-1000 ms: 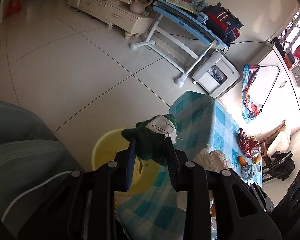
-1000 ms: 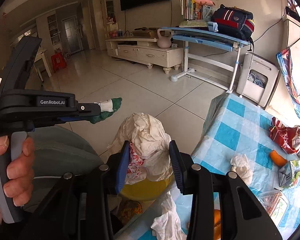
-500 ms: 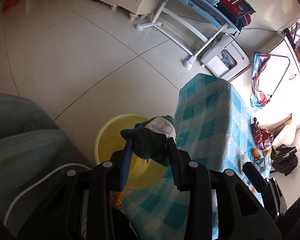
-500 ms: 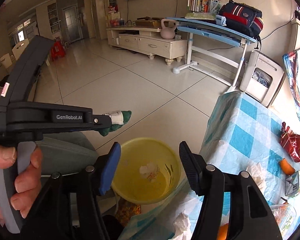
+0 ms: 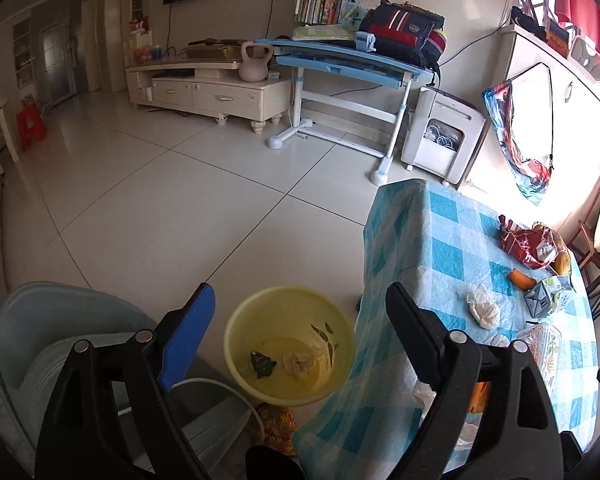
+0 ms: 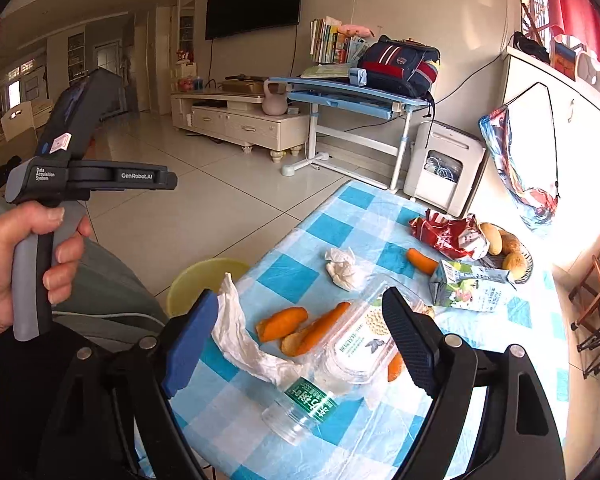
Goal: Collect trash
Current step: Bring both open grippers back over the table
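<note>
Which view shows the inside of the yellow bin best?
The left wrist view: it looks down into the yellow bin, showing a green scrap and crumpled paper inside. The right wrist view shows only part of its rim.

Basins: one yellow basin (image 5: pixel 236 344) is sitting on the floor, two scraps lying inside.
Carrot pieces: four are showing on the table (image 6: pixel 332 232).
Cartons: one.
Bottles: one.
Crumpled tissues: two.
</note>
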Action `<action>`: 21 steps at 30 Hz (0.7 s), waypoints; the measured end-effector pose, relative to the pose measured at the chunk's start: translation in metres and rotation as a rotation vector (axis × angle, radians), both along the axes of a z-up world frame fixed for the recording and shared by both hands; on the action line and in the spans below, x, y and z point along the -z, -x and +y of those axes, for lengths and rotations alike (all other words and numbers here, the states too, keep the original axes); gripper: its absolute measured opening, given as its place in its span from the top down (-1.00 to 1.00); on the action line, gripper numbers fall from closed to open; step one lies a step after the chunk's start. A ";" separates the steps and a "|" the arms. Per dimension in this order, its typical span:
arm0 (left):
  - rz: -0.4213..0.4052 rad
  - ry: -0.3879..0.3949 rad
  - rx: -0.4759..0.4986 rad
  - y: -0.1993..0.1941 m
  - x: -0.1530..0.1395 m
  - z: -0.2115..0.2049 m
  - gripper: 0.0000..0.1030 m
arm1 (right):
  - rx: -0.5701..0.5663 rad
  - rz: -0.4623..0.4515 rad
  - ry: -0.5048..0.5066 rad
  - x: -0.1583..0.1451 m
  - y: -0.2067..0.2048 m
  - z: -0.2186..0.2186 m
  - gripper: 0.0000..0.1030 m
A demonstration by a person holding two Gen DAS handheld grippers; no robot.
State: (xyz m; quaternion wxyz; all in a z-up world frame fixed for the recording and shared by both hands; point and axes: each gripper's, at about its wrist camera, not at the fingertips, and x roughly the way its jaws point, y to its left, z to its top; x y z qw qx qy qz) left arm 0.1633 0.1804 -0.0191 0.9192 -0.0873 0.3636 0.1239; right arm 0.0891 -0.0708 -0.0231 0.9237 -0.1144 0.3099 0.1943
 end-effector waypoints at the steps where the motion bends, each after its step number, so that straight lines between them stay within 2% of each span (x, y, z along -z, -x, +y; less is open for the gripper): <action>1: -0.024 -0.014 0.012 0.006 -0.005 -0.008 -0.66 | 0.011 0.001 0.016 0.003 0.005 -0.005 -0.60; 4: -0.085 -0.037 0.030 0.026 -0.017 -0.025 -0.74 | 0.037 -0.003 0.039 0.008 0.013 -0.014 -0.61; 9: -0.133 -0.052 0.053 0.050 -0.023 -0.049 -0.77 | 0.051 -0.010 0.057 0.013 0.019 -0.022 -0.61; 13: -0.130 -0.122 0.090 0.051 -0.023 -0.069 -0.81 | 0.043 -0.024 0.082 0.015 0.027 -0.025 -0.65; 21: -0.113 -0.156 0.118 0.050 -0.021 -0.080 -0.81 | 0.030 -0.025 0.069 0.013 0.036 -0.035 -0.68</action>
